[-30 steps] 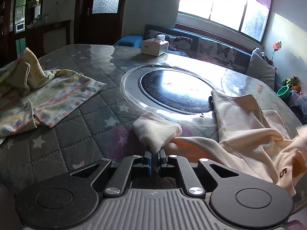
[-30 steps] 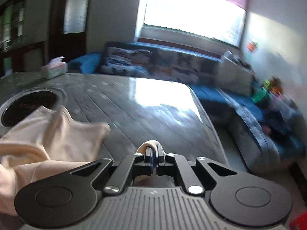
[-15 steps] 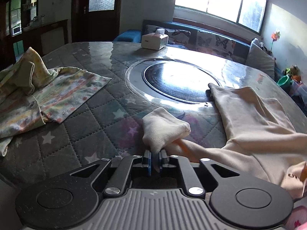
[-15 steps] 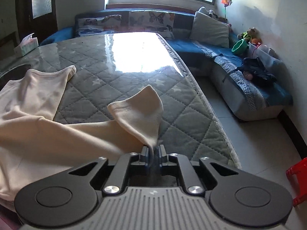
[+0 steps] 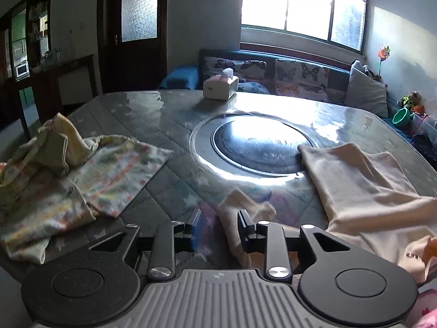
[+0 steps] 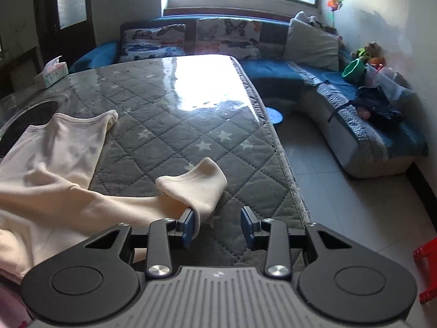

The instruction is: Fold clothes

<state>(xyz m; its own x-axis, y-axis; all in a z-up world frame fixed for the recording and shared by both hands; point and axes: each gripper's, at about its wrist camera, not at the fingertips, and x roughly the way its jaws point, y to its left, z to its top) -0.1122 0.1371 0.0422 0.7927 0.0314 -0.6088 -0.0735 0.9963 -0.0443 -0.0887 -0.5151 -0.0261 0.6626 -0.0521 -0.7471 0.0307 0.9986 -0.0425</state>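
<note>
A cream garment (image 5: 363, 188) lies spread on the quilted grey table (image 5: 164, 188). One of its sleeve ends (image 5: 240, 210) rests on the table just ahead of my left gripper (image 5: 218, 225), which stands open, the cloth near its right finger. In the right wrist view the same cream garment (image 6: 46, 169) stretches off to the left. Its other sleeve end (image 6: 196, 188) lies folded over on the table (image 6: 169, 125), touching the left finger of my open right gripper (image 6: 218, 227).
A crumpled floral garment (image 5: 68, 180) lies at the table's left. A round glass inset (image 5: 256, 145) sits mid-table with a tissue box (image 5: 220, 86) beyond it. The table's right edge (image 6: 275, 142) drops to a tiled floor, with a blue sofa (image 6: 355, 101) and a red stool (image 6: 426, 265).
Both grippers were shut on the cream garment's sleeve ends; now both have opened and let the sleeves drop onto the table. The right gripper swung back toward the table's near edge.
</note>
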